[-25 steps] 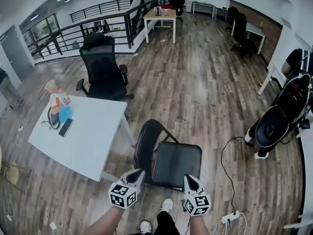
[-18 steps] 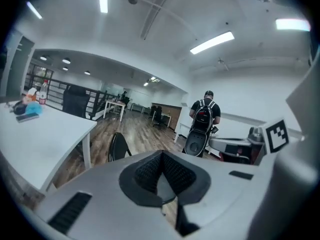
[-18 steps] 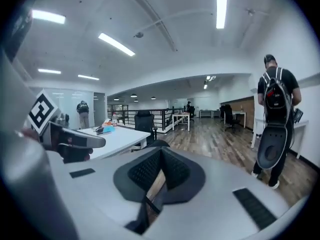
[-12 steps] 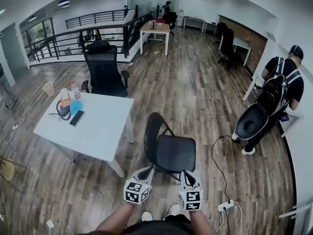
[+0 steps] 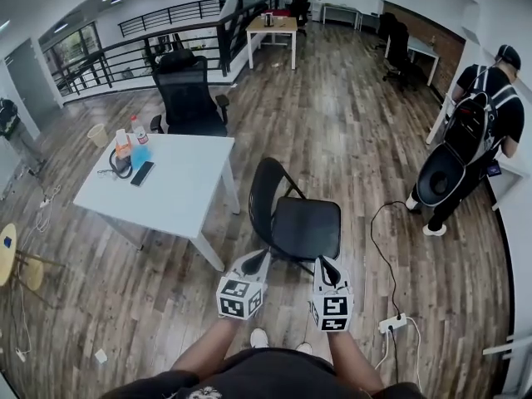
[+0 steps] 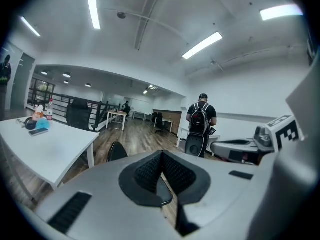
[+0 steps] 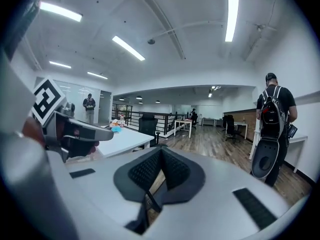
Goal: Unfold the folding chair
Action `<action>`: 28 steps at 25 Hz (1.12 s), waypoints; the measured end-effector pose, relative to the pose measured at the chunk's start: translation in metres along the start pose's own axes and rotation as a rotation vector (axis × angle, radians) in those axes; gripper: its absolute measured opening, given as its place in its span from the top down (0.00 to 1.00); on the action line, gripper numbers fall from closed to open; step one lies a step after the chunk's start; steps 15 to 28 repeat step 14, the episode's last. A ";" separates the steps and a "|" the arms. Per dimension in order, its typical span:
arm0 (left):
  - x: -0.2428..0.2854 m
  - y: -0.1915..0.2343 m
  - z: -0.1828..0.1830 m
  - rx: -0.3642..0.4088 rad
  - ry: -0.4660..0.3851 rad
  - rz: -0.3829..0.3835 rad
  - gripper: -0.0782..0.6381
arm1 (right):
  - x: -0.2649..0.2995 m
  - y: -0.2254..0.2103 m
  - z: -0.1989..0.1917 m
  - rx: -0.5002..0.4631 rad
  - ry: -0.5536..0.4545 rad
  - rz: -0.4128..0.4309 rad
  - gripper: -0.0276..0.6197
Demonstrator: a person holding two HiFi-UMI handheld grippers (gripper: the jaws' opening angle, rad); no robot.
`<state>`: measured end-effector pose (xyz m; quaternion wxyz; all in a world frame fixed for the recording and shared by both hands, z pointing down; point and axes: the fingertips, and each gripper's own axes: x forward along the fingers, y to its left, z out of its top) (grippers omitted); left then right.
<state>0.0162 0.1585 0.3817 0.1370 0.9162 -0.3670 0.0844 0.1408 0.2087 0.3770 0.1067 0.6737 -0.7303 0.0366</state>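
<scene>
The black folding chair (image 5: 304,226) stands unfolded on the wood floor, seat level and backrest (image 5: 268,191) upright on its left side. My left gripper (image 5: 256,261) hovers just short of the seat's front left corner, jaws shut and empty. My right gripper (image 5: 325,267) hangs by the front right corner, also shut with nothing in it. In the left gripper view the shut jaws (image 6: 161,167) point over the chair's backrest (image 6: 116,151). The right gripper view shows its shut jaws (image 7: 160,162), with a sliver of the chair (image 7: 150,198) below them.
A white table (image 5: 179,198) with a phone and bottles stands left of the chair, a black office chair (image 5: 189,94) behind it. A person with a backpack (image 5: 478,110) stands at the right. A cable and power strip (image 5: 392,324) lie on the floor right of me.
Both grippers have drawn back and up from the seat's front edge. The head view has shifted, so the chair sits higher in the picture.
</scene>
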 end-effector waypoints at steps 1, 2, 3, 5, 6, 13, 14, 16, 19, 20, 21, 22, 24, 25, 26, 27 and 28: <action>0.000 -0.006 0.002 0.010 -0.006 0.004 0.88 | -0.004 -0.001 0.002 0.002 -0.017 0.006 0.94; -0.001 -0.012 0.001 0.015 -0.006 0.006 0.88 | -0.009 -0.002 0.002 0.004 -0.029 0.015 0.94; -0.002 -0.018 -0.001 0.013 -0.002 0.006 0.88 | -0.013 -0.002 -0.001 0.008 -0.034 0.023 0.94; -0.005 -0.027 -0.007 0.006 0.011 0.009 0.88 | -0.020 -0.003 -0.006 0.016 -0.031 0.037 0.94; -0.006 -0.030 -0.009 0.006 0.018 0.013 0.88 | -0.023 -0.004 -0.008 0.020 -0.028 0.041 0.94; -0.008 -0.048 -0.016 0.023 0.028 0.040 0.88 | -0.040 -0.014 -0.017 0.016 -0.014 0.051 0.94; -0.008 -0.050 -0.016 0.027 0.026 0.044 0.88 | -0.042 -0.015 -0.018 0.015 -0.014 0.051 0.94; -0.008 -0.050 -0.016 0.027 0.026 0.044 0.88 | -0.042 -0.015 -0.018 0.015 -0.014 0.051 0.94; -0.008 -0.050 -0.016 0.027 0.026 0.044 0.88 | -0.042 -0.015 -0.018 0.015 -0.014 0.051 0.94; -0.008 -0.050 -0.016 0.027 0.026 0.044 0.88 | -0.042 -0.015 -0.018 0.015 -0.014 0.051 0.94; -0.008 -0.050 -0.016 0.027 0.026 0.044 0.88 | -0.042 -0.015 -0.018 0.015 -0.014 0.051 0.94; -0.008 -0.050 -0.016 0.027 0.026 0.044 0.88 | -0.042 -0.015 -0.018 0.015 -0.014 0.051 0.94; -0.008 -0.050 -0.016 0.027 0.026 0.044 0.88 | -0.042 -0.015 -0.018 0.015 -0.014 0.051 0.94; -0.008 -0.050 -0.016 0.027 0.026 0.044 0.88 | -0.042 -0.015 -0.018 0.015 -0.014 0.051 0.94; -0.008 -0.050 -0.016 0.027 0.026 0.044 0.88 | -0.042 -0.015 -0.018 0.015 -0.014 0.051 0.94; -0.008 -0.050 -0.016 0.027 0.026 0.044 0.88 | -0.042 -0.015 -0.018 0.015 -0.014 0.051 0.94; -0.008 -0.050 -0.016 0.027 0.026 0.044 0.88 | -0.042 -0.015 -0.018 0.015 -0.014 0.051 0.94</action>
